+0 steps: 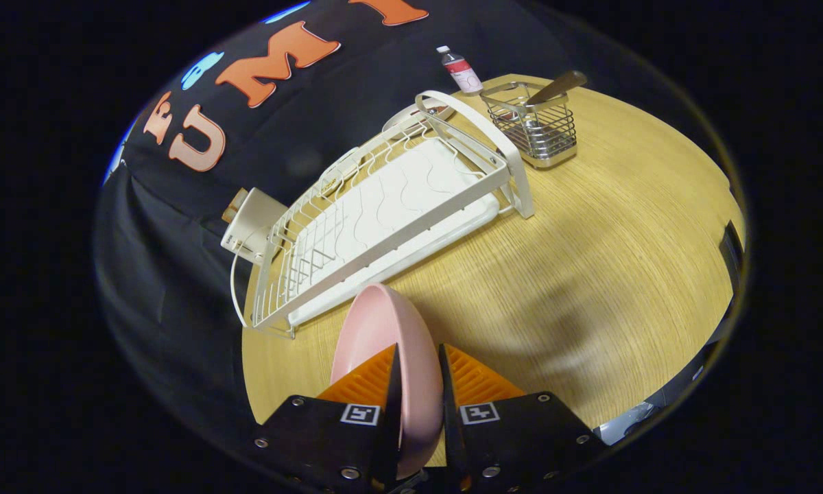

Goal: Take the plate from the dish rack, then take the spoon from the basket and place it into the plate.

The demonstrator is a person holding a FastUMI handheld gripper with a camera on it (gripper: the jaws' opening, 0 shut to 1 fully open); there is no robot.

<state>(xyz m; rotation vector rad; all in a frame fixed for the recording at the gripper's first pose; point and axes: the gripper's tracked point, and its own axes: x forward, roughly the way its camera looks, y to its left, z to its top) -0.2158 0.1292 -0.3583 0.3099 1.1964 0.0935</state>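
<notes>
gripper clamped on pink plate rim, above table.

Light wood-grain table with a soft shadow patch, black cloth wall draped behind it, a small bottle at the table's far edge, a white box beside the cloth.

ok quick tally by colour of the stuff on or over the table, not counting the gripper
pink: 1, the plate, clamped between the fingers, on edge above the table
white: 3, the dish rack, the box behind it, the bottle
silver: 1, the wire basket
brown: 1, the spoon handle sticking out of the basket
total: 6
</notes>
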